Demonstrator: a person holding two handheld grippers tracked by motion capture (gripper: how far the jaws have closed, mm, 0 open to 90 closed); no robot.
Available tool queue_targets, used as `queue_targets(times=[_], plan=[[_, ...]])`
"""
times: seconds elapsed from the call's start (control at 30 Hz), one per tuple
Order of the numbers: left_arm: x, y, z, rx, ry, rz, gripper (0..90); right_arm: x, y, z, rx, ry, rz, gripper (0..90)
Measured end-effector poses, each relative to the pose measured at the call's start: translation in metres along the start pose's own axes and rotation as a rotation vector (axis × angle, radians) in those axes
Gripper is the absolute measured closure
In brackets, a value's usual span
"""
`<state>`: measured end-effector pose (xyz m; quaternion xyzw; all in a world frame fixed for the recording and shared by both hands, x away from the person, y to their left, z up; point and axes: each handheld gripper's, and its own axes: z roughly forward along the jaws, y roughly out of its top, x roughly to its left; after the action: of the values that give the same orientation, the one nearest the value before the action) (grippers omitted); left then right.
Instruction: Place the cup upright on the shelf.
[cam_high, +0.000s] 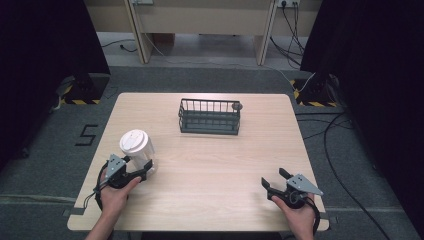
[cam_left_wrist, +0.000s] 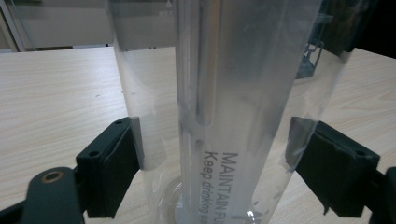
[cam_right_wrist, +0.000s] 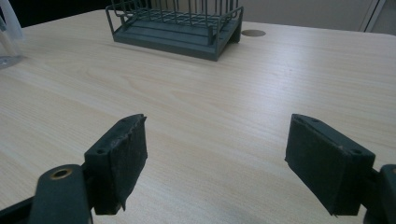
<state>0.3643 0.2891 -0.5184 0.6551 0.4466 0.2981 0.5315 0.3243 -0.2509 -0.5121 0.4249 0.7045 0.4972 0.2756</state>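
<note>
Two hand-held grippers over the bench (cam_high: 210, 165): left hand-held gripper (cam_high: 142, 169) clamps the clear lidded cup (cam_high: 137, 147) standing at the bench's left; right hand-held gripper (cam_high: 274, 181) gapes wide, empty. Wire basket (cam_high: 210, 116) sits beyond.

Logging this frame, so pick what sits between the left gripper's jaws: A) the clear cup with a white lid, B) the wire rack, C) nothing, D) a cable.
A: the left gripper has a jaw on each side of the cup, whose clear wall shows between them.
</note>
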Motion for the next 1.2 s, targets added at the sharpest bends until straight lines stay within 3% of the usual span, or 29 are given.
queue_targets(times=[0.6, 1.2], plan=[[-0.003, 0.008, -0.001, -0.009, -0.019, 0.020, 17.6, -0.001, 0.000, 0.000, -0.007, -0.004, -0.002, 21.3], [-0.004, 0.028, 0.004, -0.014, -0.023, 0.049, 17.7, -0.001, 0.001, 0.000, -0.013, -0.005, 0.001, 21.3]])
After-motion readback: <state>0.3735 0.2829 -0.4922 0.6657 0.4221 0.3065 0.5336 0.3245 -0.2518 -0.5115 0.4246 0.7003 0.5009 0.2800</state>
